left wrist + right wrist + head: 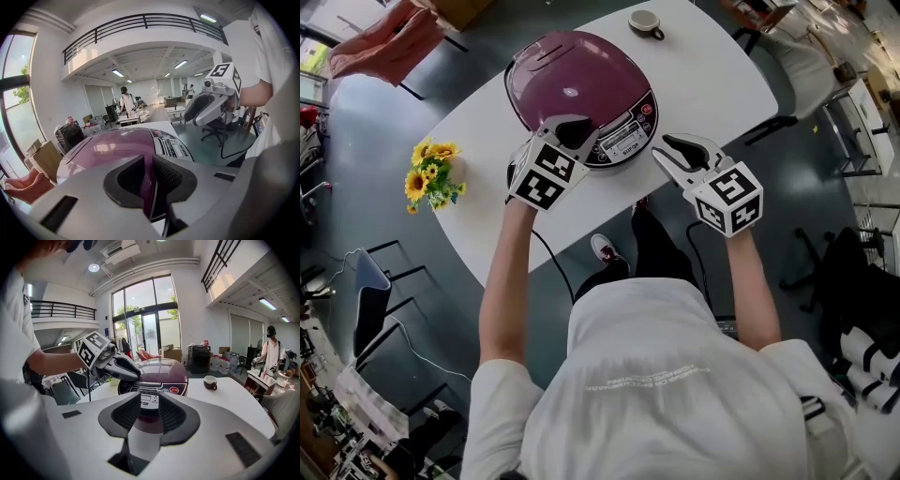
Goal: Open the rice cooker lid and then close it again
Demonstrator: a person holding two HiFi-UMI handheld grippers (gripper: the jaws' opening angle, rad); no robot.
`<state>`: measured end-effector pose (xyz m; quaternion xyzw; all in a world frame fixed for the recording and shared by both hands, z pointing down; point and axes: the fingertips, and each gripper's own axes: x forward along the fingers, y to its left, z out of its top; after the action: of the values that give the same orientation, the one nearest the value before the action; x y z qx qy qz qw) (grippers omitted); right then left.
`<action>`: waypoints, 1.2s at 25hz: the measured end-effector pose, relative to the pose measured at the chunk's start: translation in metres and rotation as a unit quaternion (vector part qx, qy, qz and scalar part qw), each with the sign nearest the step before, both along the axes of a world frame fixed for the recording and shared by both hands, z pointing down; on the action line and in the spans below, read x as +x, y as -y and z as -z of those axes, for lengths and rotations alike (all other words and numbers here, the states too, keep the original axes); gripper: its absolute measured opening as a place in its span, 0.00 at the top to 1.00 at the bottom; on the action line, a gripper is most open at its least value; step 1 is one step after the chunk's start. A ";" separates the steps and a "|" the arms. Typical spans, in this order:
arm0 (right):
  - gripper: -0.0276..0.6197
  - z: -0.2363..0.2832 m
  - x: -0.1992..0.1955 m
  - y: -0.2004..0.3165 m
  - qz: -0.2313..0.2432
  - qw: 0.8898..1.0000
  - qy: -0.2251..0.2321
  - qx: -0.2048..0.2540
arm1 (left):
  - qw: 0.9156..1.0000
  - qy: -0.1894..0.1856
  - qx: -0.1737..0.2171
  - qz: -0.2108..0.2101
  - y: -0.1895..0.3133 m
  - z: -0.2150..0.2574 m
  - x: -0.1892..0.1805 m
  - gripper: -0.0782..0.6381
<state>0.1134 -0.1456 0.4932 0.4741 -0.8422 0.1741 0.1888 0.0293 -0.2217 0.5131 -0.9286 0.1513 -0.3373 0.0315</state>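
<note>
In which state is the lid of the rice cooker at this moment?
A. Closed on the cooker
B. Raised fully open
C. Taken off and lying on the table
A: in the head view the purple lid lies flat on the cooker, and no gap shows at its front edge.

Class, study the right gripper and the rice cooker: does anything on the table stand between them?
Nothing visible does. The right gripper, jaws apart, faces the rice cooker with only bare table between them. The cup stands beyond it; the left gripper is over its front edge.
</note>
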 end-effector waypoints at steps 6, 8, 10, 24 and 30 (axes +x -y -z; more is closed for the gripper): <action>0.76 0.013 0.012 -0.014 -0.018 1.000 -0.018 0.004 | 1.000 -0.003 0.000 0.013 0.001 -0.004 -0.003 0.80; 0.76 0.021 0.017 -0.016 -0.022 0.999 -0.024 0.011 | 1.000 -0.003 0.005 0.017 0.000 -0.003 -0.002 0.80; 0.76 0.027 0.022 -0.016 -0.023 0.999 -0.026 0.016 | 1.000 -0.005 0.010 0.019 -0.002 -0.003 0.000 0.80; 0.77 0.051 0.052 0.020 0.025 0.999 0.007 0.034 | 0.998 -0.014 0.019 0.057 0.000 -0.006 0.002 0.80; 0.78 0.062 0.047 0.048 0.075 0.996 0.016 0.045 | 0.992 -0.031 0.075 0.097 0.000 -0.003 -0.004 0.80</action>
<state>0.1601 -0.1938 0.4313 0.4152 -0.8852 0.1286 0.1659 0.0255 -0.2221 0.5156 -0.9146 0.2661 -0.2976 0.0639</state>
